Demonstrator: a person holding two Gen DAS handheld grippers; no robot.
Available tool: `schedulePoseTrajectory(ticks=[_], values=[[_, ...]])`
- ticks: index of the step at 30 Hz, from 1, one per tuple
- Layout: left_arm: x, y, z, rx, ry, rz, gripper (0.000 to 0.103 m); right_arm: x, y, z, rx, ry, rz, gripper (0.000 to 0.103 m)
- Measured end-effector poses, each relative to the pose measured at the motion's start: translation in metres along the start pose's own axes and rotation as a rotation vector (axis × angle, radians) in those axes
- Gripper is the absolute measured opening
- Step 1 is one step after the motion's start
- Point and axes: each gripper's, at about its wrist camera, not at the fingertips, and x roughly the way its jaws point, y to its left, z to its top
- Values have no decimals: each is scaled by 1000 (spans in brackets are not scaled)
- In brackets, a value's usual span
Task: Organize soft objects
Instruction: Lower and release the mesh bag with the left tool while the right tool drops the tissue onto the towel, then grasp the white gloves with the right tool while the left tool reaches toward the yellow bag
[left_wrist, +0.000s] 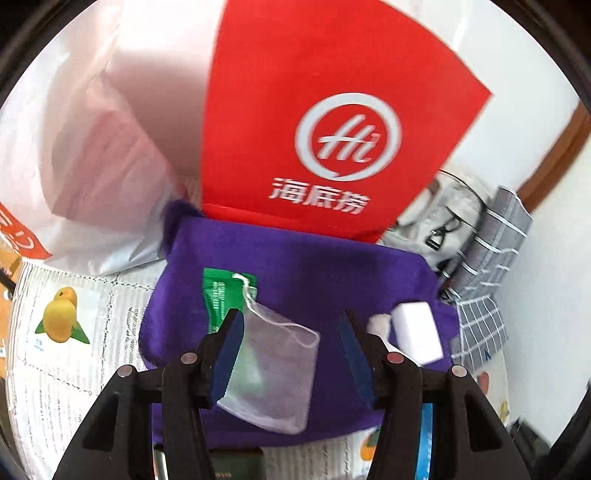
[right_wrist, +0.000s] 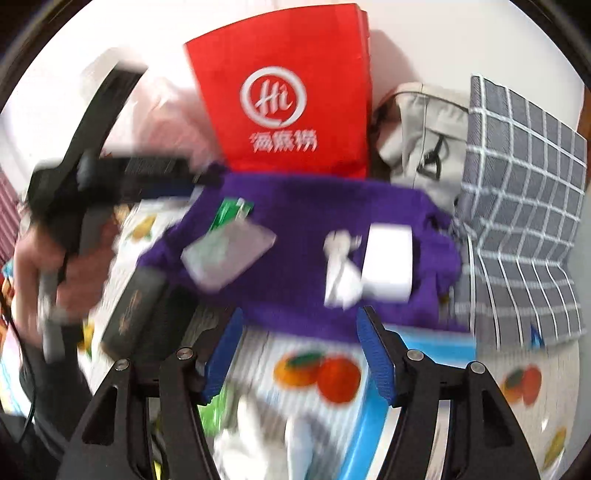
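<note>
On purple cloth (left_wrist: 295, 266), mesh pouch (left_wrist: 273, 373) lengthwise toward red bag (left_wrist: 295, 92); both hand-held grippers (left_wrist: 291, 354) (right_wrist: 299, 354) apart, empty.

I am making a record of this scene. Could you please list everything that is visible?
purple cloth: 1, purple, centre of table
mesh pouch: 1, translucent white, on cloth
green packet: 1, green, on cloth, partly under pouch
white block: 1, white, cloth's right side
red bag: 1, red, white logo, behind cloth
checked fabric: 1, grey-white, right
grey bag: 1, light grey, beside red bag
dark box: 1, black, left of cloth
left gripper: open
right gripper: open
</note>
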Motion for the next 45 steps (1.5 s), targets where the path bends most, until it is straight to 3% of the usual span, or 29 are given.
schedulePoseTrajectory(ticks=[3,8,11,17,19,21,25,29,36,45], values=[[-12,-12,-2,33,-7,6,52,-13,9,-34,-6,38,25,64],[-32,-21,-16,-1,13,-100,52,-12,29,-78,-70,92,31,64],[-48,-24,-38,10,39,-114,52,-2,41,-95,-111,119,36,64],[-88,-10,-103,51,25,-40,53,34,51,-108,-124,164,-45,66],[-97,1,-126,36,35,3,53,35,57,-114,-161,143,-75,66],[-106,14,-148,1,35,63,53,35,58,-118,-165,133,-92,55],[-117,29,-180,-37,29,87,53,23,41,-121,-83,111,-78,20],[-114,34,-211,-70,84,85,53,-6,24,-131,20,54,6,18],[-106,32,-264,-67,166,89,53,-49,10,-167,95,-8,6,18],[-90,19,-309,-41,195,89,53,-80,-11,-210,149,-47,-49,18]])
